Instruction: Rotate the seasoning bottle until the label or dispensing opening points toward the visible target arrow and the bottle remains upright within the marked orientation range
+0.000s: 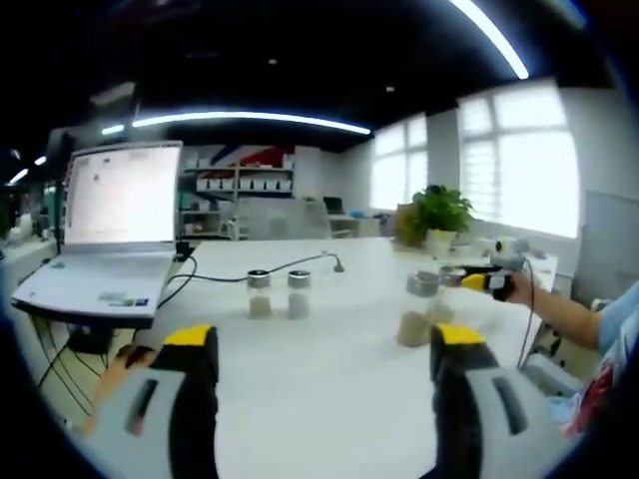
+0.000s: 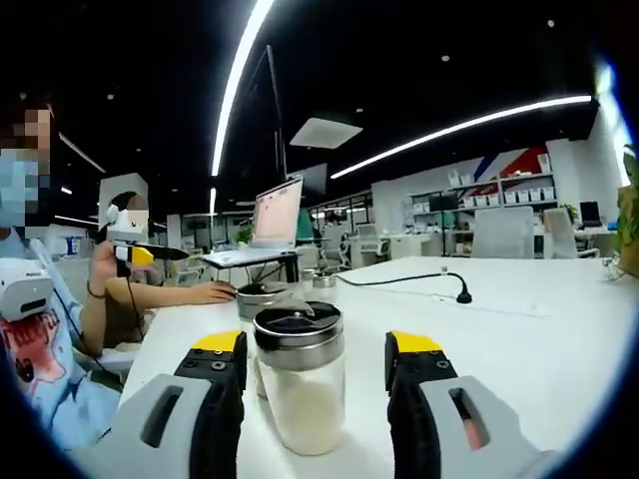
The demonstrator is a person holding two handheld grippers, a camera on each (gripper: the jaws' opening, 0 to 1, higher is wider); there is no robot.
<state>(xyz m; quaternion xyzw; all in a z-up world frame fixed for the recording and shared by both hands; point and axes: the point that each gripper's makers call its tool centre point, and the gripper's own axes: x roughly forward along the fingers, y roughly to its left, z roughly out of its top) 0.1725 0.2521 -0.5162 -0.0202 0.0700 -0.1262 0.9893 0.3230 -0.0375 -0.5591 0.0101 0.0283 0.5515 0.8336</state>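
A clear seasoning bottle (image 2: 300, 384) with a metal lid and pale powder stands upright on the white table (image 2: 519, 339). It is between the jaws of my right gripper (image 2: 316, 342), which is open: the left jaw is close to the glass and a gap shows on the right. A second bottle (image 2: 256, 295) stands just behind it. In the left gripper view the same bottle (image 1: 415, 311) is at the right, with the right gripper (image 1: 486, 281) beside its lid. My left gripper (image 1: 323, 337) hangs open over bare table.
Two more small bottles (image 1: 259, 293) (image 1: 299, 292) stand mid-table. An open laptop (image 1: 112, 225) sits at the left edge, with a black cable (image 1: 300, 263) running from it. A potted plant (image 1: 437, 215) is at the back. A hand (image 2: 200, 292) rests on the table.
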